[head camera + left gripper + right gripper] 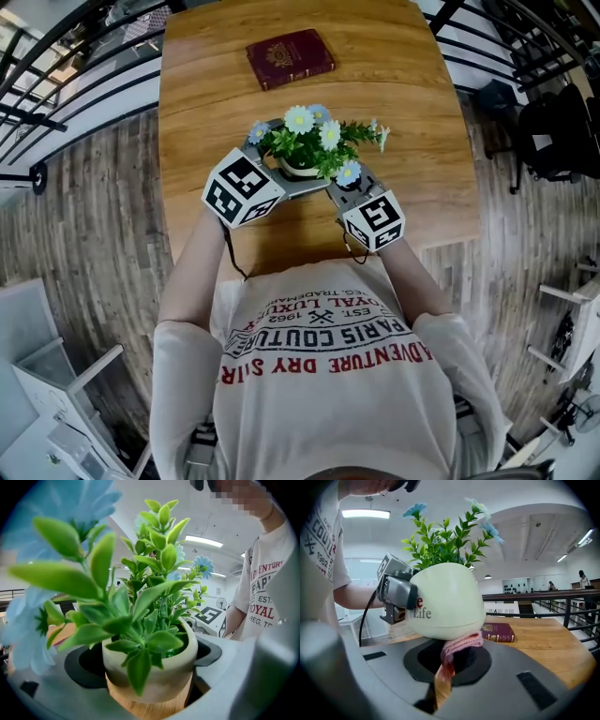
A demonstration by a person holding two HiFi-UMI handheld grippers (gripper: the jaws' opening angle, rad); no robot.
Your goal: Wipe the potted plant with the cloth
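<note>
The potted plant [302, 169], a cream pot with green leaves and blue and white flowers, is over the wooden table [412, 112], close in front of me. In the left gripper view the pot [154, 672] fills the gap between the jaws of my left gripper [150, 688], which closes on its sides. My right gripper [443, 672] is shut on a pink knitted cloth [461, 645]. The cloth presses against the lower side of the pot [445, 602], below the word "Life". In the head view the right gripper [341, 187] is at the pot's right and the cloth is hidden.
A dark red book [289, 58] lies at the far side of the table and also shows as the book [499, 632] behind the pot. Black railings [66, 66] run past the table's left and right. Wooden floor surrounds the table.
</note>
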